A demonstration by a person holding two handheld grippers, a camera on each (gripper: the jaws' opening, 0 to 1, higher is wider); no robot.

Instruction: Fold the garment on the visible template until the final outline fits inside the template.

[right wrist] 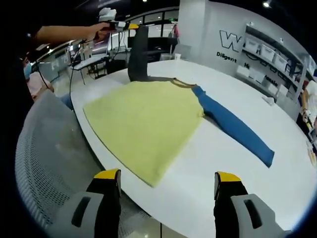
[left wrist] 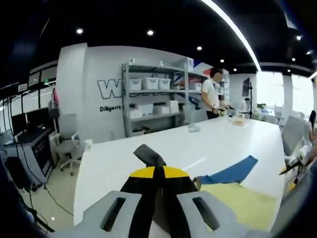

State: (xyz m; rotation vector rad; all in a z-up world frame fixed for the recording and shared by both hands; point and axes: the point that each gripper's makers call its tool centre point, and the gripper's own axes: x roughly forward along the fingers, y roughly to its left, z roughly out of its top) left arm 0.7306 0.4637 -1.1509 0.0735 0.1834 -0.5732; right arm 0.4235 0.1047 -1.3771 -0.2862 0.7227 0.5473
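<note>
A long-sleeved shirt lies flat on the white table [right wrist: 213, 163]. Its body is yellow [right wrist: 143, 121], and one blue sleeve [right wrist: 237, 130] stretches out to the right. The other sleeve is dark grey [right wrist: 138, 53] and is lifted straight up off the table. My left gripper [right wrist: 130, 26], held in a person's hand, is shut on its end. In the left gripper view the grey sleeve tip [left wrist: 148, 154] sticks out of my left gripper [left wrist: 157, 171], with the yellow body [left wrist: 237, 204] and blue sleeve [left wrist: 232, 174] lower right. My right gripper [right wrist: 167, 184] hovers open over the near table edge, short of the shirt's hem.
A grey mesh chair [right wrist: 44, 163] stands against the table's near edge. Shelves with white bins [left wrist: 153, 99] line the back wall, and a person [left wrist: 210, 94] stands at the table's far end. An office chair [left wrist: 67, 146] and desks sit off to the left.
</note>
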